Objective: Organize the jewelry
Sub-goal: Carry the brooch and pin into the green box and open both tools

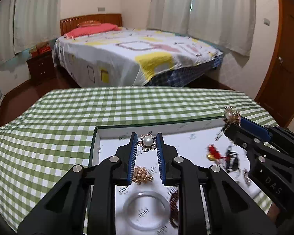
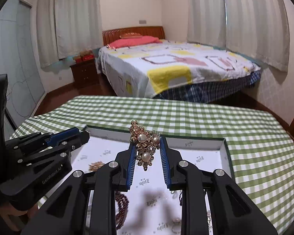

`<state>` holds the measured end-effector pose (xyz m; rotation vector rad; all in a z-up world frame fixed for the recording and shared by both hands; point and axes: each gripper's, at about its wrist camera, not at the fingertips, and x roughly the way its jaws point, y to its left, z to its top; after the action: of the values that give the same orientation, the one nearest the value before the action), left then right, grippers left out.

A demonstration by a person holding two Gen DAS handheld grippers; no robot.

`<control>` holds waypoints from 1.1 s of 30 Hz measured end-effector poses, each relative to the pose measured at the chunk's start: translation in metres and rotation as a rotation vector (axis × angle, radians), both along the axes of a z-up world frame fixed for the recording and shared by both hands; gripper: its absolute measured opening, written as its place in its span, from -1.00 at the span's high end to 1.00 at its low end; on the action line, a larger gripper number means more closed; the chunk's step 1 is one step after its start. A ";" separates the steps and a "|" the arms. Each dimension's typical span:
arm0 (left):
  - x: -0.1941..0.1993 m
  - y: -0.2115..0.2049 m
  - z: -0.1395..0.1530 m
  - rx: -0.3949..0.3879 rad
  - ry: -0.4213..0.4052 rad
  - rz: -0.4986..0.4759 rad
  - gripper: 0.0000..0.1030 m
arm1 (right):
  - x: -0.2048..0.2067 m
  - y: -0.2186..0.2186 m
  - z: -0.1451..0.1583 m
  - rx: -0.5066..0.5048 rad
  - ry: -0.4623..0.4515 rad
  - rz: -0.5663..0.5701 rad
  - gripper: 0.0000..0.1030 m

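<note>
A shallow white tray point(image 1: 100, 133) with a dark green rim lies on the green checked tablecloth. My left gripper point(image 1: 146, 144) is open, its fingers either side of a pearl flower brooch point(image 1: 148, 141) lying in the tray. My right gripper point(image 2: 146, 146) is shut on a gold and pearl cluster brooch point(image 2: 145, 143) and holds it above the tray point(image 2: 223, 146); it also shows in the left wrist view point(image 1: 232, 116). In the tray lie a gold chain heap point(image 1: 142, 175), a pale bangle point(image 1: 147, 210), a dark red bead bracelet point(image 1: 174, 197) and a red ornament point(image 1: 213, 152).
The green checked table point(image 1: 58, 121) runs out to the left and far side of the tray. A black tangled piece point(image 1: 232, 160) lies at the tray's right. Small rings point(image 2: 176, 225) lie near the tray's front. A bed point(image 1: 137, 54) stands beyond the table.
</note>
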<state>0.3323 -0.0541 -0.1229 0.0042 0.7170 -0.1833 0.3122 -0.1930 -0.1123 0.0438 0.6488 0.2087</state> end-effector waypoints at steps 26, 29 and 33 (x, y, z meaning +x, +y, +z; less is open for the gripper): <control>0.061 0.005 -0.056 0.044 0.224 0.020 0.61 | 0.063 0.005 -0.056 -0.039 0.262 -0.034 0.51; 0.065 0.008 -0.060 0.036 0.243 0.024 0.61 | 0.066 0.005 -0.060 -0.042 0.287 -0.030 0.51; 0.064 0.010 -0.062 0.024 0.246 0.032 0.56 | 0.069 0.006 -0.061 -0.044 0.297 -0.025 0.49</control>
<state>0.3964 -0.0440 -0.1849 -0.0070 0.9638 -0.1456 0.3807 -0.1867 -0.1736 0.0404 0.9476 0.1652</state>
